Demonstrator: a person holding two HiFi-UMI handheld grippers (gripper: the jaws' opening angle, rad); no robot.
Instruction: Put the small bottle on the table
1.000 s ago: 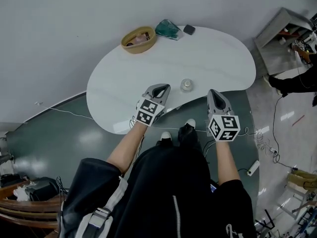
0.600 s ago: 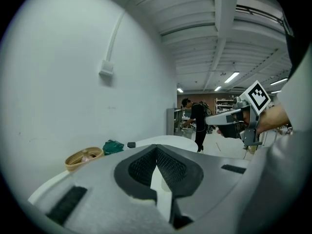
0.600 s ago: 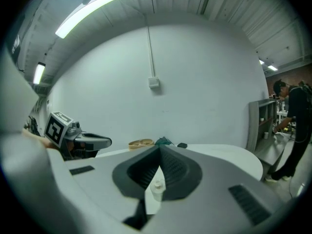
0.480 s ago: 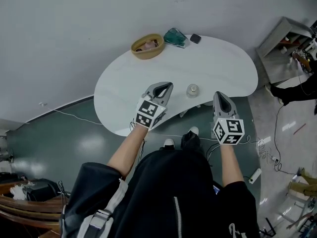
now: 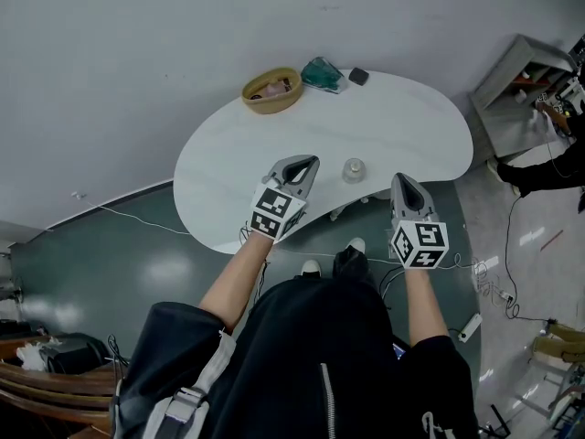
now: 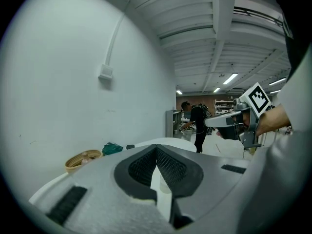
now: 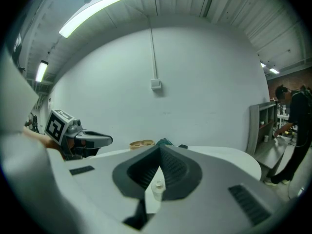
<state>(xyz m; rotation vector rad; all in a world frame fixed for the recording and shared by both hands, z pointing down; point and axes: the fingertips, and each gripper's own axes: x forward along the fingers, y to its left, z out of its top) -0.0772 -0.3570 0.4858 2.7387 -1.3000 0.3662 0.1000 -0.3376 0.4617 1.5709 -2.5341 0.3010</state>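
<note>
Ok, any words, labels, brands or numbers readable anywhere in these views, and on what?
None readable.
On the small bottle: no label that can be made out.
On the green packet: any print is too small to read.
On the left marker cube and the right marker cube: only black-and-white square patterns, no letters or digits.
</note>
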